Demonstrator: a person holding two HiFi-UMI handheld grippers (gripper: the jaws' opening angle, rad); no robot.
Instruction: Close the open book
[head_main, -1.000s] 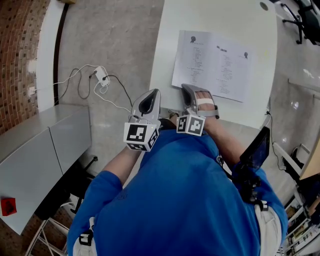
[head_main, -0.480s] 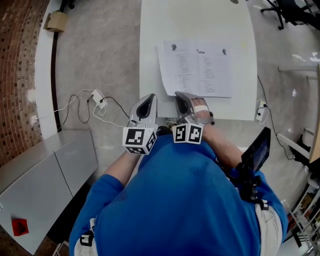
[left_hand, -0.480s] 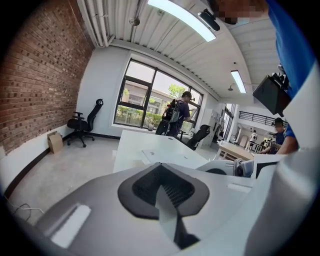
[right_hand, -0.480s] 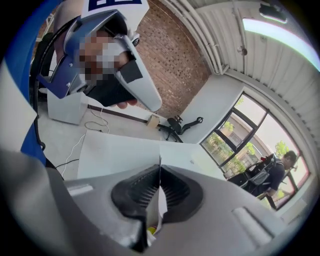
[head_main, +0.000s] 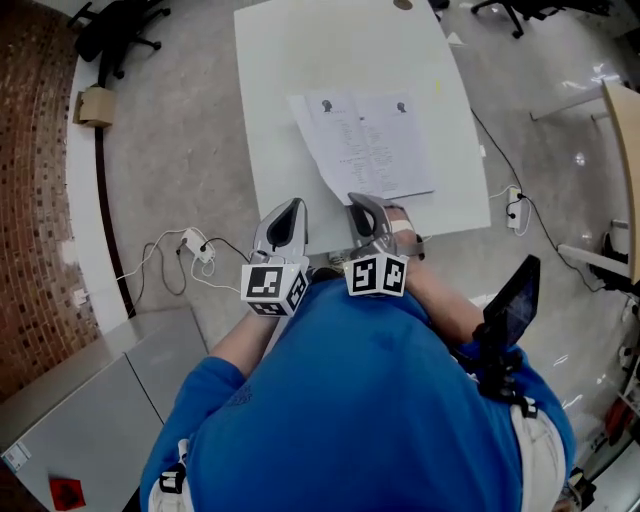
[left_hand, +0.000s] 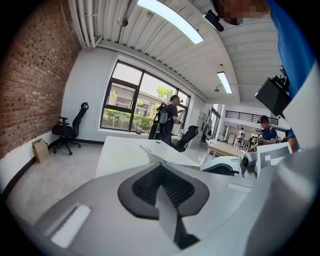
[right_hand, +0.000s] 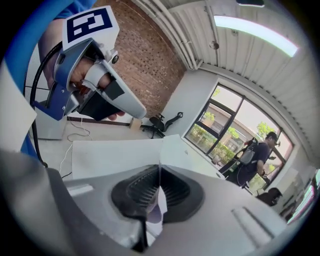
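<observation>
The open book (head_main: 365, 140) lies flat on the white table (head_main: 290, 60), its near edge by the table's front edge. My right gripper (head_main: 358, 203) sits at that near edge, shut on a thin white page (right_hand: 156, 207) that stands edge-on between its pads. In the left gripper view a page (left_hand: 165, 152) rises off the table toward the right gripper (left_hand: 235, 165). My left gripper (head_main: 291, 206) hovers over the table's front left edge, left of the book, jaws together with nothing in them. The hand holding it shows in the right gripper view (right_hand: 100, 85).
White cables and a power adapter (head_main: 190, 245) lie on the floor left of the table, beside a grey cabinet (head_main: 100, 400). A cardboard box (head_main: 95, 105) and office chairs (head_main: 115, 35) stand by the brick wall. A person (left_hand: 170, 112) stands at the far windows.
Both grippers have risen and drawn back toward the table's front edge. The right gripper has rolled while staying at the book's near edge. The book now looks farther off.
</observation>
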